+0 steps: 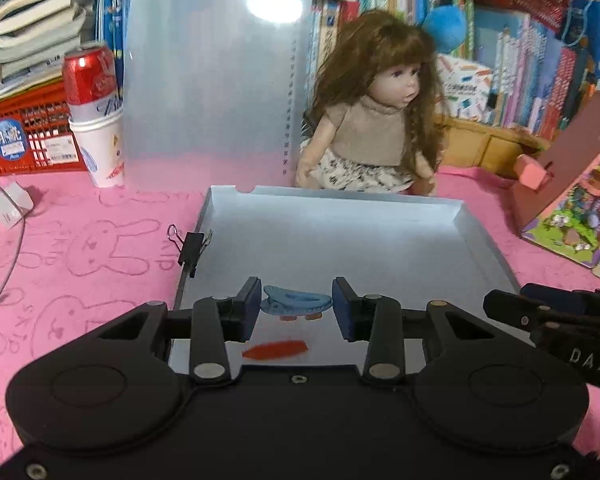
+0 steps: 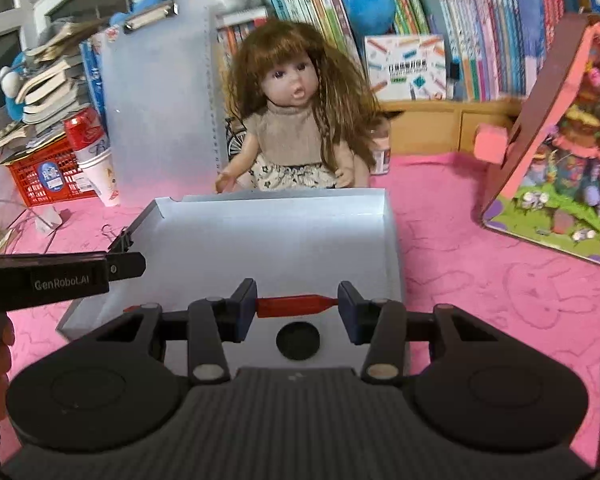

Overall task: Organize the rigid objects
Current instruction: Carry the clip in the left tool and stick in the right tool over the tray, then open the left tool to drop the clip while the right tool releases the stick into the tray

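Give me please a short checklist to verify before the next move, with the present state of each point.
1. Right gripper holds the red clip between both fingers: ok.
2. Red clip is above the white tray: ok.
3. Left gripper has the blue clip between its fingers: ok; firm contact: cannot tell.
4. The two grippers are apart from each other: ok.
5. Black binder clip on the tray's left wall is away from both grippers: ok.

One white tray (image 1: 476, 240), one doll (image 1: 376, 120), one binder clip (image 1: 191, 249) — two hair clips: blue (image 1: 296, 301), red (image 2: 296, 306).
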Demonstrator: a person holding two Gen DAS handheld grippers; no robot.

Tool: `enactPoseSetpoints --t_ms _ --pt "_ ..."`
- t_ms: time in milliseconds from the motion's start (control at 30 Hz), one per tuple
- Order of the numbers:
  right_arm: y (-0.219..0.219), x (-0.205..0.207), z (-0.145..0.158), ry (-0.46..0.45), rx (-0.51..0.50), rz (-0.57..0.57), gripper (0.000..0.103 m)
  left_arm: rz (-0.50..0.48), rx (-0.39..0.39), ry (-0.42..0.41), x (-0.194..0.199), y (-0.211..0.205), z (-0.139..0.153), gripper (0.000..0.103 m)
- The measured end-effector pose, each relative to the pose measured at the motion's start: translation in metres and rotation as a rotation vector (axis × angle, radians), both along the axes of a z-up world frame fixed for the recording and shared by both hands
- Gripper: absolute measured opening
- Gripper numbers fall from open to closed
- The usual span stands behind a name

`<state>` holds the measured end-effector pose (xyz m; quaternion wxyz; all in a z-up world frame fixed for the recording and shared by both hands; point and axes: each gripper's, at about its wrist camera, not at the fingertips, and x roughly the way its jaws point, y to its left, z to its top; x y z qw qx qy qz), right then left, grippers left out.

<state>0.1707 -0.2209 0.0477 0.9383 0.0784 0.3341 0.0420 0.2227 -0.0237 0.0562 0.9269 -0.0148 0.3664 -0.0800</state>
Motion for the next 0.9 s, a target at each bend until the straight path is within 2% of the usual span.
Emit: enactPoseSetpoints --t_ms 233,900 --pt "-0.002 0.034 -0.021 0.108 0.015 -0.014 0.049 0.023 0.018 0.066 0.025 0.000 -0.023 0.036" --pt "0.008 0.049 -0.041 0.155 -0.007 -0.003 0.049 0.034 0.062 0.089 0.034 -0.004 -0.045 0.037"
